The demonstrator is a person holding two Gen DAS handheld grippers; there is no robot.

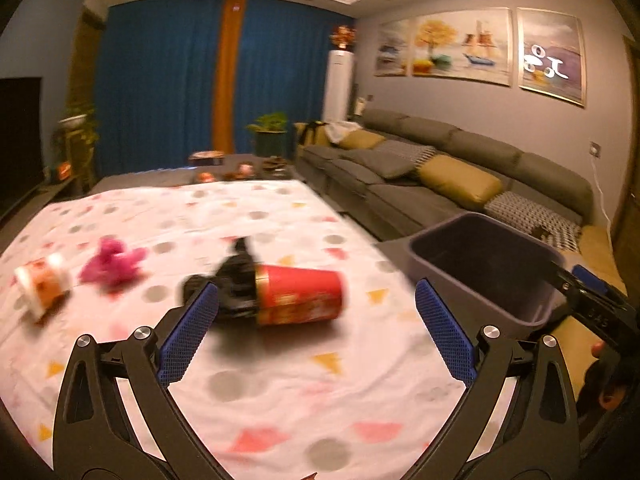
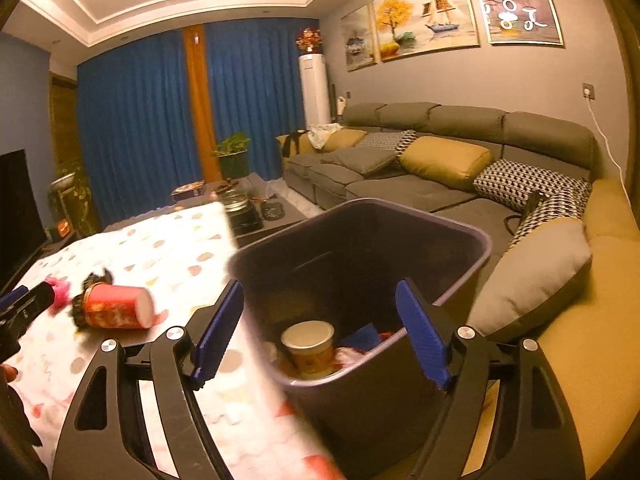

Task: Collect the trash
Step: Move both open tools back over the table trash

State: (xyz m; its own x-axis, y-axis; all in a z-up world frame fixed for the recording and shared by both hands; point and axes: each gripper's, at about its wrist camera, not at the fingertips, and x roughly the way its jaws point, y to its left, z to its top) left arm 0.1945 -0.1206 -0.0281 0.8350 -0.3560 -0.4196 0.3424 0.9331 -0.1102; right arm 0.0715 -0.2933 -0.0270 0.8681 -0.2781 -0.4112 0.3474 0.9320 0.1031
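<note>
Red cups on desk: one (image 1: 300,294)
Pink scraps: one (image 1: 112,264)
Small pots: one (image 1: 42,284)
Bins: one (image 2: 460,240)
Cups in bin: one (image 2: 310,348)
Grippers: two, left (image 1: 316,328), right (image 2: 320,332)

red cup (image 1: 300,294) ahead, bin (image 1: 480,268) rightward

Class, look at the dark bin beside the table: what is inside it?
Inside the bin stands an upright paper cup, with blue and red scraps beside it. The near wall hides the rest of the floor.
</note>
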